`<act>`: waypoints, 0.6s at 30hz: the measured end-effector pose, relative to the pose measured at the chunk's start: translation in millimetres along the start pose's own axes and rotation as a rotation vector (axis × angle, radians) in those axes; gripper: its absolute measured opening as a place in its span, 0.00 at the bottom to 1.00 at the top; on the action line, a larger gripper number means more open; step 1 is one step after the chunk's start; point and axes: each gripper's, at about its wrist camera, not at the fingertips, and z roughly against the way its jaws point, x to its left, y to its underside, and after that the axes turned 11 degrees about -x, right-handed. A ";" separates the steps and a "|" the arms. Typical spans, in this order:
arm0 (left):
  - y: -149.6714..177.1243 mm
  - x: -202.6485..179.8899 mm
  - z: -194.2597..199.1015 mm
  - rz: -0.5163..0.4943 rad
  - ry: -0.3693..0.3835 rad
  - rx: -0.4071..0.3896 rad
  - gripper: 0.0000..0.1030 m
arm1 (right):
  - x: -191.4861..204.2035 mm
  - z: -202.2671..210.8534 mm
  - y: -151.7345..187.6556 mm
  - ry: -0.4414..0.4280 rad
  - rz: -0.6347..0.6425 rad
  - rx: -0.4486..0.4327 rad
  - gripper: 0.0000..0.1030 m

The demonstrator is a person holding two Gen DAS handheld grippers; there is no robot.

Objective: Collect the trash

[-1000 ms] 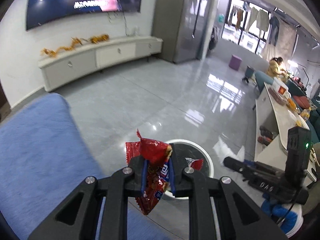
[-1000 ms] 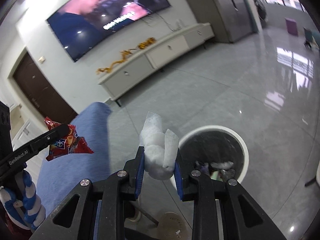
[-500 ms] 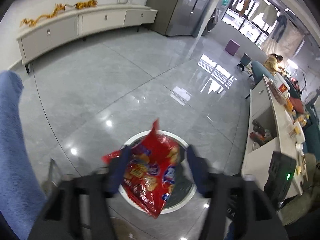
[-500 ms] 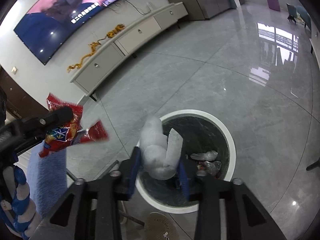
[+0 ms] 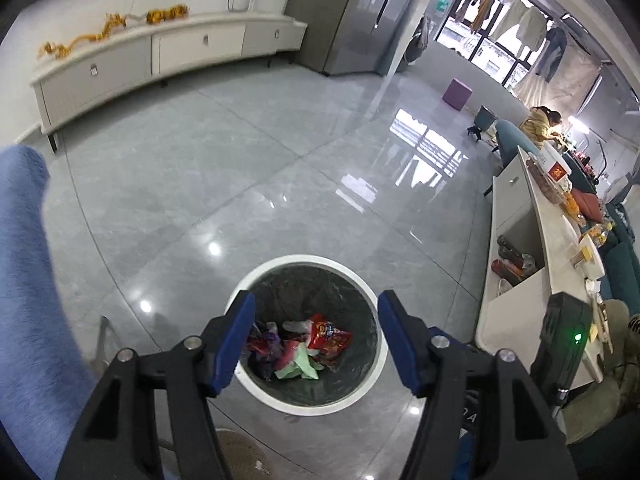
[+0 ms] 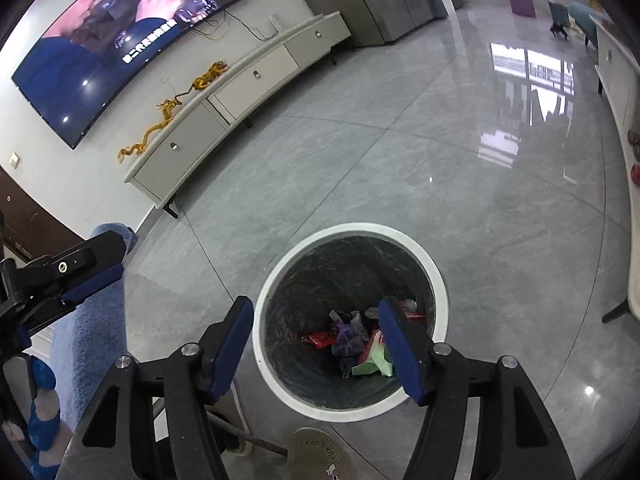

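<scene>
A round white-rimmed trash bin (image 5: 362,280) with a dark liner stands on the floor; it also shows in the right wrist view (image 6: 438,276). Inside lie several wrappers, among them a red snack bag (image 5: 330,336) and a green scrap (image 6: 374,364). My left gripper (image 5: 316,340) is open and empty, right above the bin. My right gripper (image 6: 316,344) is open and empty, also above the bin. The left gripper's finger (image 6: 80,264) shows at the left of the right wrist view.
Grey glossy tile floor (image 5: 240,168) all around. A blue fuzzy cushion (image 5: 28,280) sits at the left. A white TV cabinet (image 6: 240,80) stands along the wall under a TV (image 6: 120,32). A white counter (image 5: 540,240) is at the right. A slipper (image 6: 316,458) lies by the bin.
Both grippers moved over the bin and opened. The red snack bag dropped from the left gripper and the white wad from the right gripper; the bag now lies in the bin.
</scene>
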 end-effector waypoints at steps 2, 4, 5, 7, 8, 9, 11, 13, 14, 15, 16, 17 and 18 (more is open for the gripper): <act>0.7 -2.9 22.4 -0.018 -0.021 -0.040 0.60 | 13.3 14.1 -1.8 -0.005 0.021 -0.030 0.68; 0.9 -5.2 44.7 -0.034 -0.048 -0.083 0.61 | 26.7 28.5 -3.0 -0.012 0.041 -0.059 0.70; 1.5 -3.8 58.8 -0.039 -0.065 -0.113 0.62 | 34.5 36.7 -3.3 -0.013 0.048 -0.070 0.71; 3.5 -1.3 85.3 -0.039 -0.097 -0.171 0.68 | 49.3 51.4 -4.3 -0.020 0.066 -0.100 0.73; 4.9 0.5 99.7 -0.042 -0.121 -0.203 0.69 | 57.7 59.4 -5.0 -0.022 0.082 -0.118 0.75; 6.3 3.3 112.2 -0.047 -0.141 -0.228 0.69 | 67.7 69.0 -5.1 -0.018 0.104 -0.140 0.77; 10.7 10.3 139.2 -0.057 -0.181 -0.277 0.69 | 85.1 84.2 -4.0 -0.014 0.140 -0.175 0.78; 18.9 19.3 171.5 -0.064 -0.223 -0.321 0.69 | 103.6 99.4 -0.1 -0.021 0.176 -0.209 0.81; 22.2 23.2 184.5 -0.064 -0.246 -0.336 0.69 | 114.9 107.4 2.6 -0.026 0.198 -0.228 0.83; 27.1 29.6 203.7 -0.061 -0.279 -0.358 0.69 | 127.1 115.2 5.8 -0.029 0.221 -0.246 0.86; 31.1 34.0 216.0 -0.060 -0.300 -0.372 0.69 | 136.7 120.4 7.9 -0.033 0.240 -0.259 0.88; 37.1 41.2 233.2 -0.057 -0.334 -0.391 0.69 | 148.4 127.5 11.9 -0.039 0.264 -0.276 0.89; 42.9 48.9 249.9 -0.052 -0.369 -0.409 0.69 | 160.0 134.2 15.4 -0.042 0.286 -0.292 0.90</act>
